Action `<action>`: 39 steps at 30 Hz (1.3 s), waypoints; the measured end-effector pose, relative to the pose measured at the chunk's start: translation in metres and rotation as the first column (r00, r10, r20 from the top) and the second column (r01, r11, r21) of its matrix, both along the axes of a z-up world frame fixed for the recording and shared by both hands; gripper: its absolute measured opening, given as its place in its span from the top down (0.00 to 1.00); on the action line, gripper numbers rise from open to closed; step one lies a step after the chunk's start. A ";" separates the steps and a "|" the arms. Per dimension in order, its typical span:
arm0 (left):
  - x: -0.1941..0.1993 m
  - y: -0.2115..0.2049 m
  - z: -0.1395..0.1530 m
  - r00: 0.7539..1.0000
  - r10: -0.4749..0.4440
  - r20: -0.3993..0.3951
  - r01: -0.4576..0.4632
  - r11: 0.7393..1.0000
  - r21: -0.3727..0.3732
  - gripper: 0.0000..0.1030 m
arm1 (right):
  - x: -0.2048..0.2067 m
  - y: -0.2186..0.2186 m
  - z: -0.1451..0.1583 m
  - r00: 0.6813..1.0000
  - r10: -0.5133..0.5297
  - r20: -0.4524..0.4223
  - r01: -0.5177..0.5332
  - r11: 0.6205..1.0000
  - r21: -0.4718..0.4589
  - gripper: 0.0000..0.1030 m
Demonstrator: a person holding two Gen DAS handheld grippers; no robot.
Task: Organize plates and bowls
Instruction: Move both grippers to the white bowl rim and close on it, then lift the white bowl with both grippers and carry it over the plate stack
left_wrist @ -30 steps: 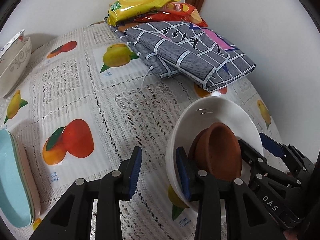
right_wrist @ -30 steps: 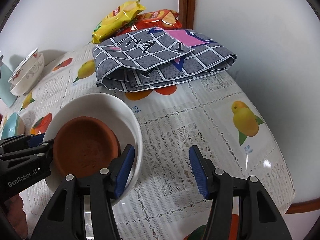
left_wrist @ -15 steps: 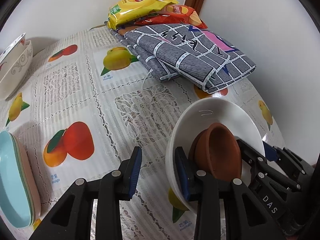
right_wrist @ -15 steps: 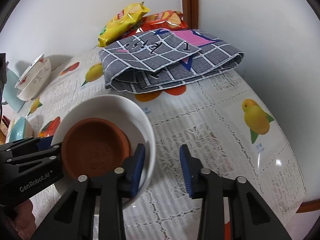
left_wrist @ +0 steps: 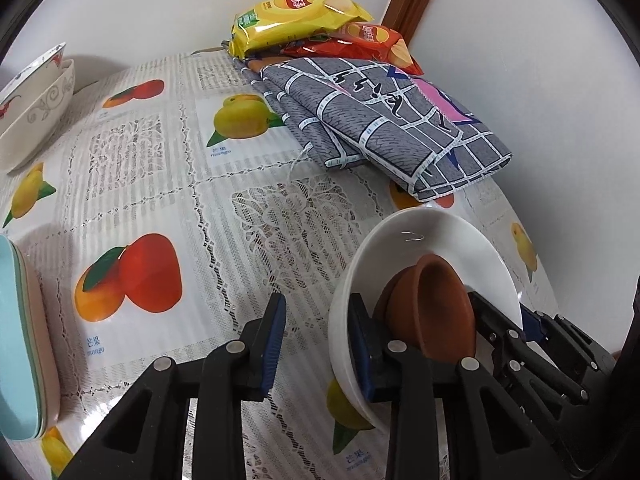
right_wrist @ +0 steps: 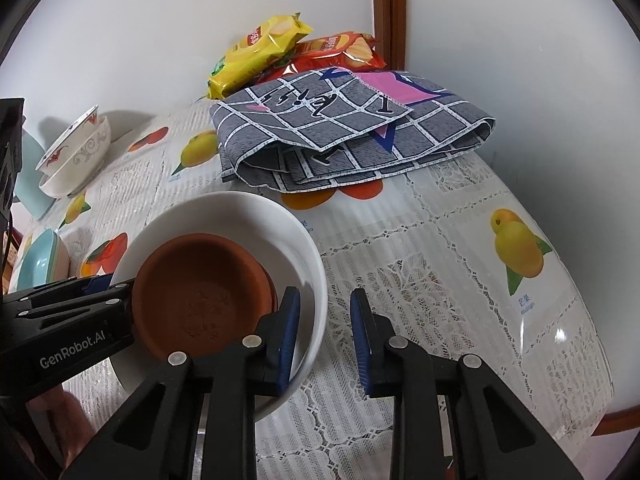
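A white bowl [left_wrist: 432, 236] [right_wrist: 224, 216] holds a brown clay saucer [left_wrist: 436, 300] [right_wrist: 200, 288]. My left gripper [left_wrist: 316, 340] straddles the bowl's left rim, one finger inside and one outside, with a gap beside the rim. My right gripper [right_wrist: 326, 328] straddles the opposite rim in the same way, jaws narrowed but not pressing. Two patterned bowls [left_wrist: 32, 108] [right_wrist: 76, 156] are nested at the far left. A stack of teal and pink plates [left_wrist: 20, 344] [right_wrist: 40, 260] sits at the left edge.
A folded grey checked cloth [left_wrist: 384, 128] [right_wrist: 352, 132] lies at the back, with yellow [left_wrist: 292, 12] and red [left_wrist: 372, 40] snack bags behind it against the wall corner. The fruit-print tablecloth [left_wrist: 168, 184] covers the table; its right edge [right_wrist: 592, 360] is close.
My right gripper's jaws have narrowed around the white bowl's rim. The left gripper's jaws have closed slightly. Bowl and saucer stay in place.
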State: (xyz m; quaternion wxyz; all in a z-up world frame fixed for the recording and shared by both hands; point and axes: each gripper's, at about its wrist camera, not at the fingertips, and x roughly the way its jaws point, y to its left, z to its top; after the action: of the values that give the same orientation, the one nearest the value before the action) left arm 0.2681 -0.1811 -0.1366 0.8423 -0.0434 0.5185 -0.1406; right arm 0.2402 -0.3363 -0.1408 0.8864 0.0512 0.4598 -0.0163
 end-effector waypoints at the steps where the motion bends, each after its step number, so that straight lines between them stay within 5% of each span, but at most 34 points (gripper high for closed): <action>1: 0.000 0.000 0.000 1.000 0.000 -0.001 0.000 1.000 0.000 0.73 | 0.000 0.001 0.000 1.000 0.000 0.001 0.000 1.000 -0.001 0.75; 16: 0.002 -0.005 0.001 0.999 -0.026 -0.024 0.027 0.998 0.056 0.74 | 0.005 -0.005 -0.001 0.999 -0.024 -0.041 0.026 0.998 0.059 0.75; 18: 0.000 -0.008 0.001 0.999 -0.042 -0.015 0.043 0.998 0.049 0.86 | 0.006 -0.006 -0.001 0.998 -0.031 -0.049 0.034 0.997 0.071 0.75; 22: -0.004 -0.017 0.004 0.999 -0.046 0.008 0.045 0.995 0.094 0.90 | 0.004 -0.003 -0.001 0.999 -0.015 -0.039 0.018 0.997 0.078 0.89; 39: -0.021 -0.006 0.008 1.000 -0.029 -0.008 0.029 0.997 0.066 0.91 | -0.014 0.005 0.006 0.997 -0.070 -0.031 0.072 0.995 0.075 0.91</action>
State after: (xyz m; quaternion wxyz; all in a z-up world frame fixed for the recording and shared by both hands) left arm 0.2469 -0.1870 -0.1288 0.8393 -0.0084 0.5264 -0.1354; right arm 0.2265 -0.3314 -0.1350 0.8761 0.1011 0.4703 -0.0312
